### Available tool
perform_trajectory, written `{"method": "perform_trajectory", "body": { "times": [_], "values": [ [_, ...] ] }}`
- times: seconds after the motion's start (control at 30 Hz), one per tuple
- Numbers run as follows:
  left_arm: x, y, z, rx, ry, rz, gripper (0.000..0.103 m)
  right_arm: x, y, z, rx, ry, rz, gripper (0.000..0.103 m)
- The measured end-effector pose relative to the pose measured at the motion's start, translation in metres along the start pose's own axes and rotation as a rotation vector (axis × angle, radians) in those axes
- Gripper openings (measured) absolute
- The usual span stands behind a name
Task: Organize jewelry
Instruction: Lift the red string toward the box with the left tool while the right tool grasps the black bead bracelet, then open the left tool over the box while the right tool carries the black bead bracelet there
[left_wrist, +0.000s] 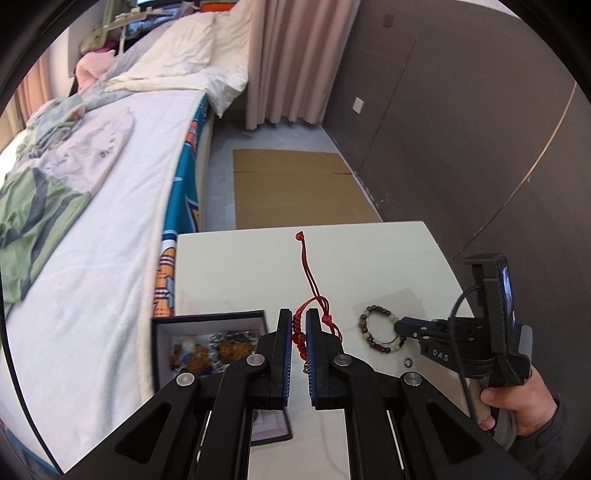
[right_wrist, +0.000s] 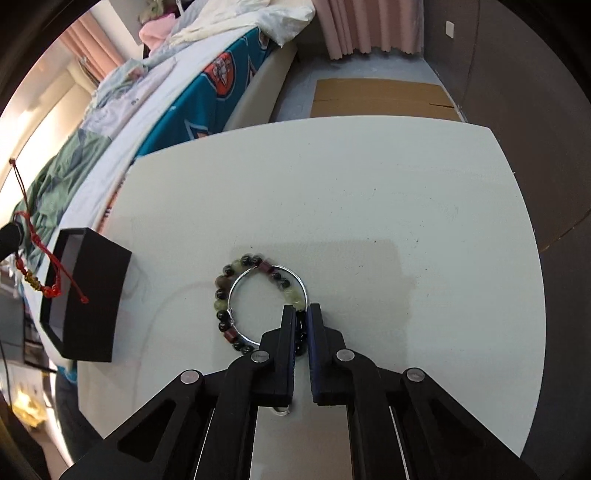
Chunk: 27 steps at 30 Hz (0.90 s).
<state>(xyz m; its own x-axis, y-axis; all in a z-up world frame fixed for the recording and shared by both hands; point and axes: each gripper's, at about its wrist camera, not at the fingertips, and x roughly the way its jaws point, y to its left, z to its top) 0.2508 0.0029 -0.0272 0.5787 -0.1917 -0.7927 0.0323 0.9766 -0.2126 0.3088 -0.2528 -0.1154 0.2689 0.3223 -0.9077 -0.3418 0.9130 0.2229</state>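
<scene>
— Red cord, soft and almost weightless: the string bracelet (left_wrist: 300, 334) is pinched between the jaws of the left gripper (left_wrist: 299, 321), held up off the worktop (left_wrist: 369, 254), with its loose tail (left_wrist: 306, 273) trailing toward the far edge.

— Where does it go?

— My guess is the black box (left_wrist: 207, 325) just left of that gripper, near the bed (left_wrist: 110, 221). Other bead pieces already lie inside it. A limp cord like this will swing and drape, so I would keep hold of the knotted, beaded part, not the thin tail.

— And the other side?

— The right gripper (right_wrist: 300, 317) is closed on the bead bracelet (right_wrist: 255, 302), which lies flat on the worktop in the near middle. Its jaws clamp the near right part of the loop, and a thin metal ring (right_wrist: 266, 302) lies within the beads. Whether the jaws catch that ring too, I cannot tell.

— How will those handle?

— Hard, round and smooth, probably on elastic, so likely to roll or slip in the jaws. Squeezing across the strand looks safest. A small dark ring (left_wrist: 408, 363) also sits on the worktop, just near of the beads.
</scene>
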Motion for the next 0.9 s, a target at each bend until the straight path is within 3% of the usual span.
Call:
{"method": "perform_trajectory", "body": {
  "times": [0.23, 0.6, 0.67, 0.73, 0.8, 0.9],
  "values": [
    [-0.014, 0.02, -0.007, -0.028, -0.02, -0.009, 0.007, -0.025, 0.003, -0.004, 0.056, -0.067, 0.08, 0.007],
    [-0.018, 0.053, -0.016, -0.124, 0.005, -0.03, 0.01, -0.066, 0.046, 0.001, 0.005, -0.146, 0.094, 0.007],
    [-0.018, 0.062, -0.018, -0.164, 0.026, -0.054, 0.03, -0.073, 0.054, 0.001, -0.007, -0.159, 0.096, 0.007],
    [-0.024, 0.068, -0.021, -0.182, 0.0, -0.053, 0.076, -0.081, 0.064, 0.002, -0.023, -0.172, 0.097, 0.007],
    [-0.034, 0.072, -0.024, -0.186, -0.047, -0.045, 0.082, -0.086, 0.072, 0.003, -0.037, -0.183, 0.102, 0.007],
    [-0.041, 0.082, -0.026, -0.202, -0.053, -0.046, 0.082, -0.094, 0.087, 0.006, -0.058, -0.197, 0.112, 0.007]
  ]
}}
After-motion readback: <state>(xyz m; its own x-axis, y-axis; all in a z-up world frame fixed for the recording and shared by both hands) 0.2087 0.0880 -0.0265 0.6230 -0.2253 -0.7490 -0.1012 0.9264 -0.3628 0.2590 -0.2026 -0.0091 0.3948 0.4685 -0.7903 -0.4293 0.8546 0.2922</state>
